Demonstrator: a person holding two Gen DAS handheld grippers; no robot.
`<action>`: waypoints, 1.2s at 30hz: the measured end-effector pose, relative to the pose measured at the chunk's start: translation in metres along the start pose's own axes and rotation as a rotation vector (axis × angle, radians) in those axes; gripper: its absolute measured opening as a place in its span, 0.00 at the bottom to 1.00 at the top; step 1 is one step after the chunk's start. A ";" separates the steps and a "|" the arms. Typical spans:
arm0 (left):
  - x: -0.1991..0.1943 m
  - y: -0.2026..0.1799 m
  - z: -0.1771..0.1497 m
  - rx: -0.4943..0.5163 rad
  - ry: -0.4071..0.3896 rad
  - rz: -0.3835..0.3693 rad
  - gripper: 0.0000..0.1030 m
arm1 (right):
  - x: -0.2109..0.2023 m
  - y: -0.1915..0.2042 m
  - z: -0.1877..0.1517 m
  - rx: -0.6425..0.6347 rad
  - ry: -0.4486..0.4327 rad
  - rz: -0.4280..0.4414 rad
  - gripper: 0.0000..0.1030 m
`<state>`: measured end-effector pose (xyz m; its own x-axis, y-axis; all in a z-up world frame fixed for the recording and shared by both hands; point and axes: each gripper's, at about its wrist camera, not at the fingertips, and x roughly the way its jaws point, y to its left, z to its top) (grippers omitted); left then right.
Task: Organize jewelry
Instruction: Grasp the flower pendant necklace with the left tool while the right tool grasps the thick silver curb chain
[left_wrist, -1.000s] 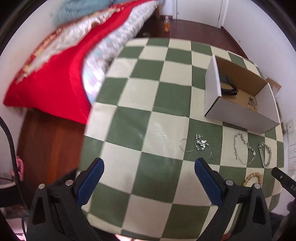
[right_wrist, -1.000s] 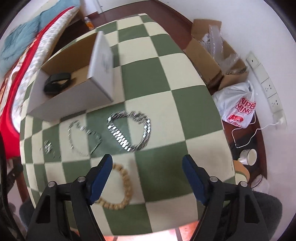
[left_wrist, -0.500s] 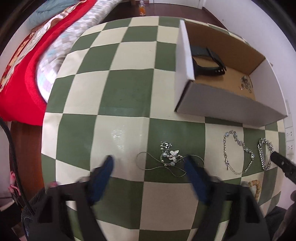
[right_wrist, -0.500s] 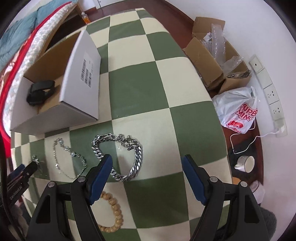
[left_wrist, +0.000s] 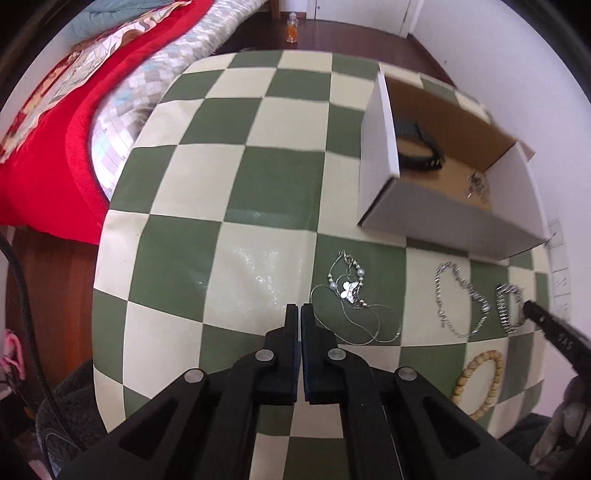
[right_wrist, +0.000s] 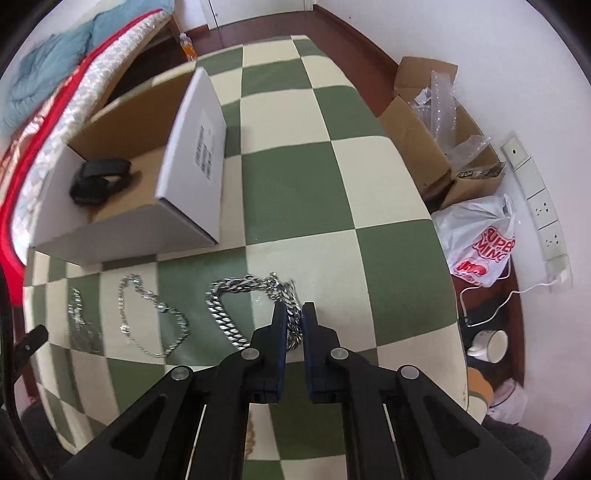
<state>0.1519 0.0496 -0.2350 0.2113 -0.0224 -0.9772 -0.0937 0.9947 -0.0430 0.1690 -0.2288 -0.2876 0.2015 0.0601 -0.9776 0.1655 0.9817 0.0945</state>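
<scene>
Both claws have snapped closed: right claw pinching the heavy, limp chain bracelet by its links before the box, left claw pressed together, empty, beside the fine butterfly necklace.

Shiny metal chain bracelet, glossy checked tablecloth, matt cardboard box

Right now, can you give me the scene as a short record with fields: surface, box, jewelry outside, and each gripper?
surface: green and cream checkered table
box: open cardboard box, black watch inside
jewelry outside: butterfly necklace, thin silver bracelet, chunky chain bracelet, wooden bead bracelet
left gripper: shut, at the butterfly necklace's edge; whether it pinches the chain is unclear
right gripper: shut on chunky chain bracelet
</scene>
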 end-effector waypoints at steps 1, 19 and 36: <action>-0.001 0.003 0.002 -0.018 0.003 -0.015 0.00 | -0.003 0.000 0.000 0.004 0.000 0.012 0.08; 0.037 -0.029 0.028 0.028 0.013 0.071 0.34 | 0.016 0.002 0.009 -0.005 0.072 -0.010 0.08; -0.042 0.012 0.018 -0.009 -0.078 -0.057 0.03 | -0.044 -0.002 0.010 0.003 -0.029 0.129 0.07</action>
<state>0.1589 0.0645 -0.1908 0.2912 -0.0710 -0.9540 -0.0880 0.9910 -0.1006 0.1691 -0.2353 -0.2431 0.2487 0.1806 -0.9516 0.1391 0.9656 0.2196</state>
